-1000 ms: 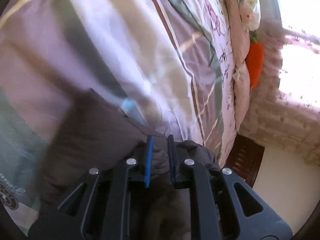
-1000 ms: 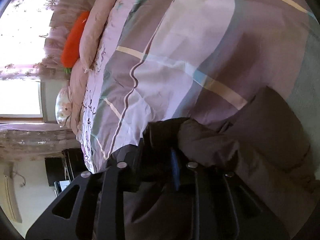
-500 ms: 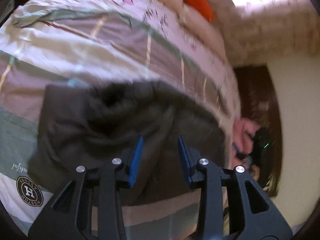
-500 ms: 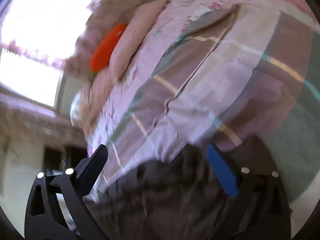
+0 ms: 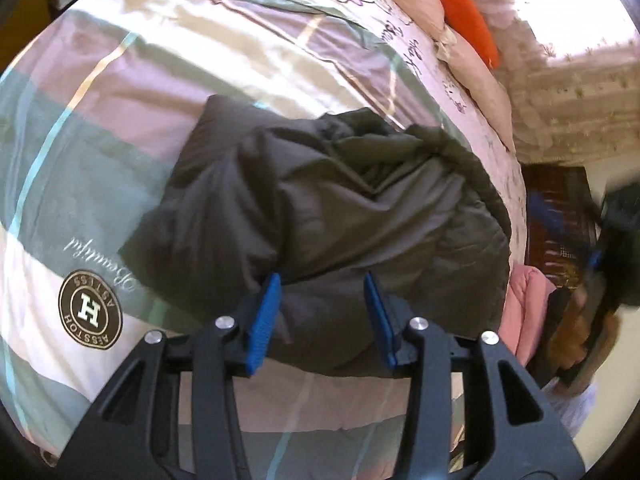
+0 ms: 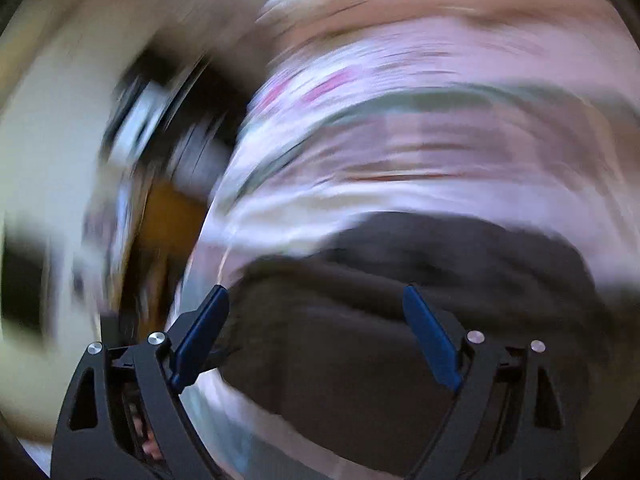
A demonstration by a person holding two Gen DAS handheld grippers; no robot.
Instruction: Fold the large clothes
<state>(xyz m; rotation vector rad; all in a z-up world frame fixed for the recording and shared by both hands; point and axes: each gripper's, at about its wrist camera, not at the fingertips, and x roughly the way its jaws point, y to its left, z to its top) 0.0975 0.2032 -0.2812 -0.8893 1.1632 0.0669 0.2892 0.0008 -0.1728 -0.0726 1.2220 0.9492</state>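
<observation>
A dark grey padded jacket (image 5: 340, 200) lies folded into a bulky bundle on the plaid bed cover (image 5: 120, 100). My left gripper (image 5: 321, 280) hovers over the jacket's near edge, and its jaws are opening with nothing gripped between the blue pads (image 5: 264, 316). The right wrist view is heavily blurred. There my right gripper (image 6: 314, 292) stands wide above the same jacket (image 6: 400, 360), its jaws closing slightly, the pads clear of the cloth. A blurred dark shape with a blue spot at the left view's right edge may be the right gripper.
An orange carrot plush (image 5: 468, 20) and a pink quilt (image 5: 472, 68) lie at the head of the bed. A dark wooden cabinet (image 5: 556, 208) stands beside the bed, with a pink cloth (image 5: 528, 312) near it. A round logo (image 5: 90, 310) marks the cover.
Both grippers were shut on the jacket's edge a second ago. They have let go, opened and pulled back and up. The right view has swung round and blurred.
</observation>
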